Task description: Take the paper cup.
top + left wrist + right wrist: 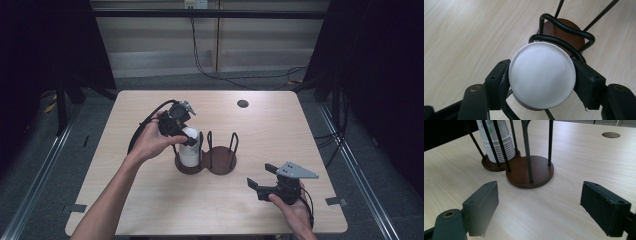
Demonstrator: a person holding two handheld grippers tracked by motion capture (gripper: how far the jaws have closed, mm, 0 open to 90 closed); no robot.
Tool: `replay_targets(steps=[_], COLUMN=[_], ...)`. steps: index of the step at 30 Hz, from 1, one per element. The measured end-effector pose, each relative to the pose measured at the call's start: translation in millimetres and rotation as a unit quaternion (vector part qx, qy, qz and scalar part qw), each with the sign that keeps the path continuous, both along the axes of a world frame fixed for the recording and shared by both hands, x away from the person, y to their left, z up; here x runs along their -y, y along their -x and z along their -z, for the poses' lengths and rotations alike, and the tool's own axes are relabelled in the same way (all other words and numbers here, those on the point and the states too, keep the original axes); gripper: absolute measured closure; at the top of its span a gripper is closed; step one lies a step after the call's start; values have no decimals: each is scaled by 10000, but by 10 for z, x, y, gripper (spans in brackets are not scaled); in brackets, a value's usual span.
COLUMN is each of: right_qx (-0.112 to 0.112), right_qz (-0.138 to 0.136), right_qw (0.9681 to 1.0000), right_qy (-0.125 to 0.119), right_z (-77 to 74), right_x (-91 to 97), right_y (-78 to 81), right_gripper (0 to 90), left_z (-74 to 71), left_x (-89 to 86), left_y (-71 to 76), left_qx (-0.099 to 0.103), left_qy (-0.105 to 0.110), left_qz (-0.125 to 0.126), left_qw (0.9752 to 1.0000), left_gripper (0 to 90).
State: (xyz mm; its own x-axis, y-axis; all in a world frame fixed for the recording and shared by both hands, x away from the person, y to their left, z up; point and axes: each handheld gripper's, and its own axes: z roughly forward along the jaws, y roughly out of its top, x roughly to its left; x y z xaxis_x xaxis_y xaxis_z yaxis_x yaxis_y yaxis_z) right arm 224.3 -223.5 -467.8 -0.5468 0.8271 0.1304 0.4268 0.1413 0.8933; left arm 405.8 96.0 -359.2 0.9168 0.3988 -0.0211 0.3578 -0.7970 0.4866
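Dim surroundings, evenly lit table point(280, 135) with soft shadows; near jaws slightly blurred in both gripper views

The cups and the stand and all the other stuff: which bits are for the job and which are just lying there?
For the job:
- stack of paper cups, upside down in the holder
- wire cup holder with two round wooden bases
- left gripper, shut on the top cup

Just there:
- right gripper, open, holding nothing
- round hole in the table
- cables on the floor
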Motion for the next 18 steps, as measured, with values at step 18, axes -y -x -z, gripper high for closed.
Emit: replay_targets(steps=[18], right_qx=[-22], right_qz=[14], right_qw=[10000], right_qy=[13], right_z=[2], right_x=[-1], right_y=[-1], right_gripper=[144], left_z=[-145], left_x=[-52], left_y=[22], left_qx=[46], left_qy=[239], left_qz=[21], left_qw=[9997], left_gripper=[359])
